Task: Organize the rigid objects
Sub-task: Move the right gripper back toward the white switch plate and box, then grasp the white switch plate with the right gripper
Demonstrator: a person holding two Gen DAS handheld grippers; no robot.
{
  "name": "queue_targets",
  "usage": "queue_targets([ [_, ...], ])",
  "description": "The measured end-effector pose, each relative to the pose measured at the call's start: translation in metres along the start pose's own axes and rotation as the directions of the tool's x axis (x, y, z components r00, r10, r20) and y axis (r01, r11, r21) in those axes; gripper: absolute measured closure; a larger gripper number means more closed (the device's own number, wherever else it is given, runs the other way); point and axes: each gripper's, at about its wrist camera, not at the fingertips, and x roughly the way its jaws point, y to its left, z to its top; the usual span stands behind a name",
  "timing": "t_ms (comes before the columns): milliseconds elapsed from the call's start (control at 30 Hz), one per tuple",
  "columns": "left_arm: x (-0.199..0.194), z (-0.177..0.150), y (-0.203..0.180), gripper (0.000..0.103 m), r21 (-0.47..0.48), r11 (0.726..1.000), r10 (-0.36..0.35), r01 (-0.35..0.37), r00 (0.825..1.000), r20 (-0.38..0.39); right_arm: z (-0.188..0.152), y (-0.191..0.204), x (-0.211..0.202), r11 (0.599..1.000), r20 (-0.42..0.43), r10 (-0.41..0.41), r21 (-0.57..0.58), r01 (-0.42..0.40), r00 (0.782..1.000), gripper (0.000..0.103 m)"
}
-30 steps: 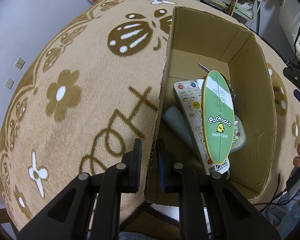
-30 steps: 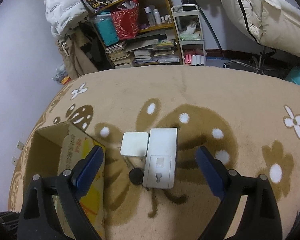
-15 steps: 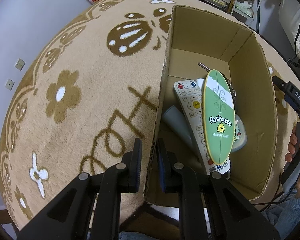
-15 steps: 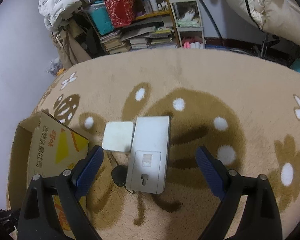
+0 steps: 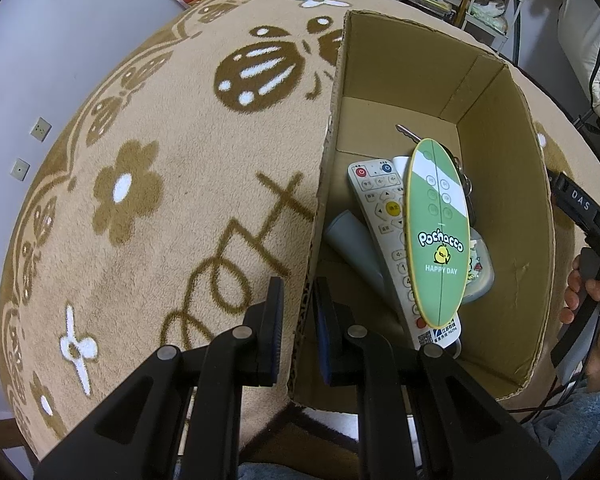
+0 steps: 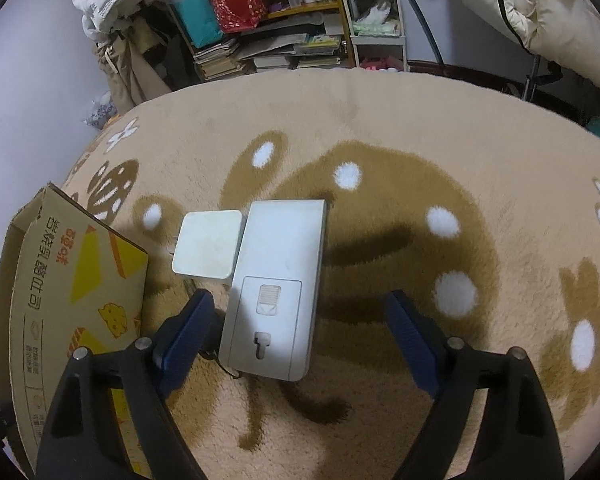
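While the left gripper (image 5: 298, 312) pinches the box (image 5: 500, 184) wall, the right gripper (image 6: 296, 332) hangs spread wide over a white panel (image 6: 278, 284) on the rug (image 6: 420, 128), a white square (image 6: 208, 244) touching the panel's left edge. Remotes (image 5: 384, 216) lie in the box.
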Motion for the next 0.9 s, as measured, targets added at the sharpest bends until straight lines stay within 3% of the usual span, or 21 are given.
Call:
queue_targets([
  [67, 0.000, 0.000, 0.000, 0.088, 0.001, 1.000, 0.000, 0.000, 1.000, 0.000, 0.000, 0.000, 0.004, 0.999, -0.008, 0.024, 0.024, -0.024, 1.000, 0.011],
  [200, 0.000, 0.000, 0.000, 0.088, 0.000, 1.000, 0.000, 0.000, 1.000, 0.000, -0.003, 0.008, 0.010, 0.998, -0.005, -0.042, -0.045, 0.042, 0.999, 0.019],
  [400, 0.000, 0.000, 0.000, 0.088, -0.001, 1.000, 0.000, 0.000, 1.000, 0.000, -0.005, 0.009, 0.008, 0.996, 0.001, -0.067, -0.059, 0.067, 0.998, 0.026],
  [533, 0.000, 0.000, 0.001, 0.088, 0.002, 1.000, 0.002, -0.002, 1.000, 0.000, -0.008, 0.015, 0.011, 0.978, 0.001, -0.169, -0.122, 0.168, 0.986, 0.047],
  [900, 0.000, 0.000, 0.001, 0.088, 0.001, 1.000, 0.001, -0.001, 1.000, 0.000, -0.007, 0.011, 0.003, 0.980, -0.004, -0.176, -0.093, 0.175, 0.984, 0.050],
])
